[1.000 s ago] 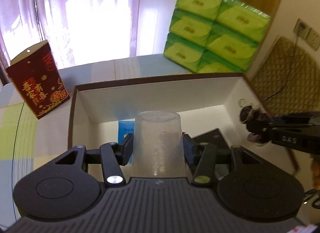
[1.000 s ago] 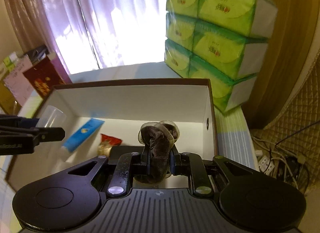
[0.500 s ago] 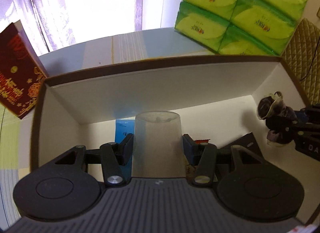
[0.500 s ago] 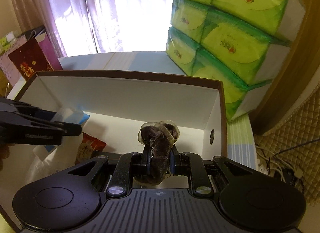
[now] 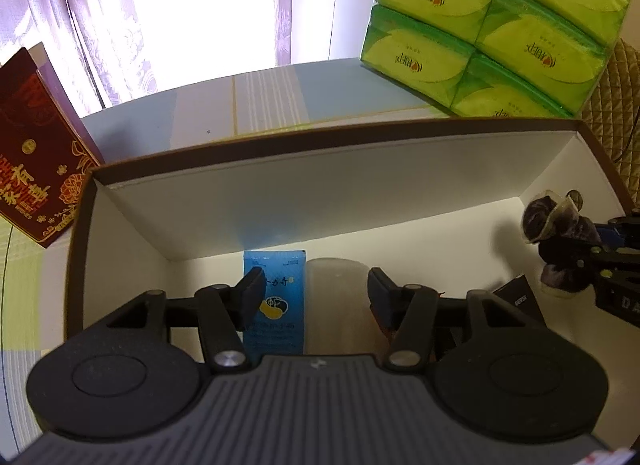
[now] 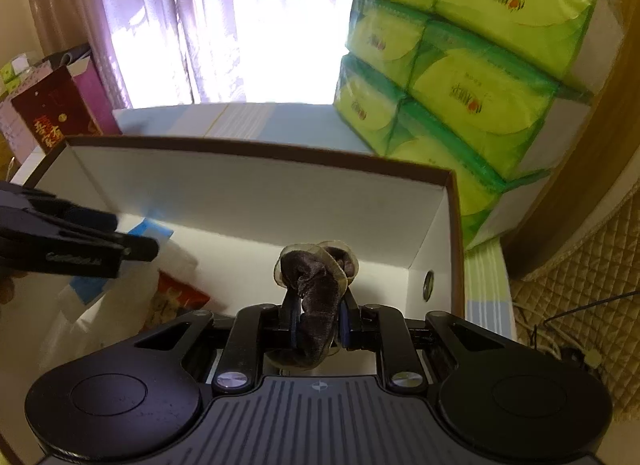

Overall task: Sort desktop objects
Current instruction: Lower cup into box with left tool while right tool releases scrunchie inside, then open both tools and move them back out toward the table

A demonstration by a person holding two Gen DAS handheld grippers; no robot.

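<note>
Since the earlier frames we had brought both grippers down into the white box (image 5: 280,201), and the clear plastic cup (image 5: 338,305) had slipped from a centred hold toward the right pad. The left gripper (image 5: 314,289) was opening: the cup stood between its jaws, apart from the left pad, and whether it touched the right one we could not tell. It stood low in the box, just right of the blue packet (image 5: 274,301). The right gripper (image 6: 318,319) was clamped narrow on the dark velvet scrunchie (image 6: 316,297), hanging over the box's right end.

To do this well, we judged the left jaws should spread fully before lifting straight out, so the light cup would not tip; the scrunchie should be let go only over bare floor.

Writing: the green tissue packs (image 5: 488,29) bore a small red logo we could not read; the red carton (image 5: 36,169) carried gold Chinese characters.
</note>
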